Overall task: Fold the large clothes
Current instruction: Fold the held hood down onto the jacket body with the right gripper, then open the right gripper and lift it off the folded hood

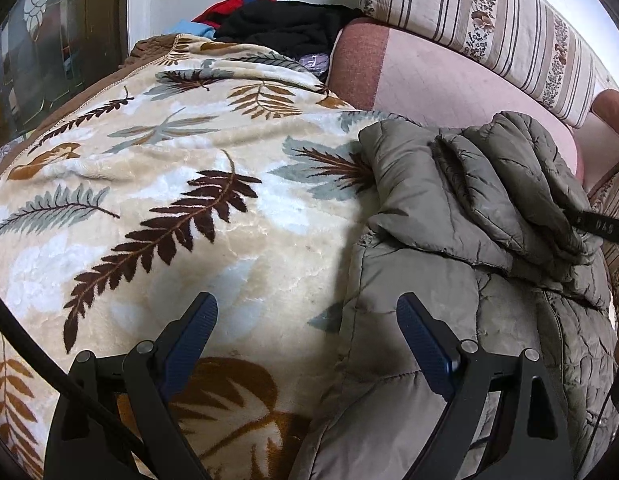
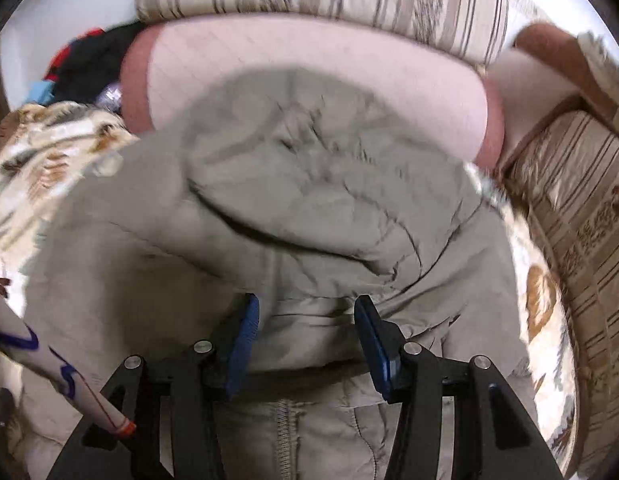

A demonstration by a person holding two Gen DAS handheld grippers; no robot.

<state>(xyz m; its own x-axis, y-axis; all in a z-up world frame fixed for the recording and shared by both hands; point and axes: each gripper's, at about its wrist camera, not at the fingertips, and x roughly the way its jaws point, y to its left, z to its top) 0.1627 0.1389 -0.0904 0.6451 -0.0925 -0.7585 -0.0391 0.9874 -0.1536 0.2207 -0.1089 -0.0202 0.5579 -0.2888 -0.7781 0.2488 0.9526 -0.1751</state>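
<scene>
Left to right across the bed. The left gripper (image 1: 307, 314) hangs with jaws spread wide, holding nothing, above the leaf-print blanket (image 1: 157, 184) at the near edge of the olive puffer jacket (image 1: 449, 248), which lies bunched on the blanket. The right gripper (image 2: 307, 316) hangs over the jacket's middle, jaws parted and gripping nothing; contact cannot be judged through the blur. Risk: the slick, bulky quilting may slip from a shallow pinch, or a jaw may catch the blanket underneath.

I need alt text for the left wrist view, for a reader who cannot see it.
An open tool hovers over the left edge of a puffy olive jacket lying on a leaf-patterned blanket. Behind are a pink cushion, a striped pillow and a pile of clothes.
</scene>
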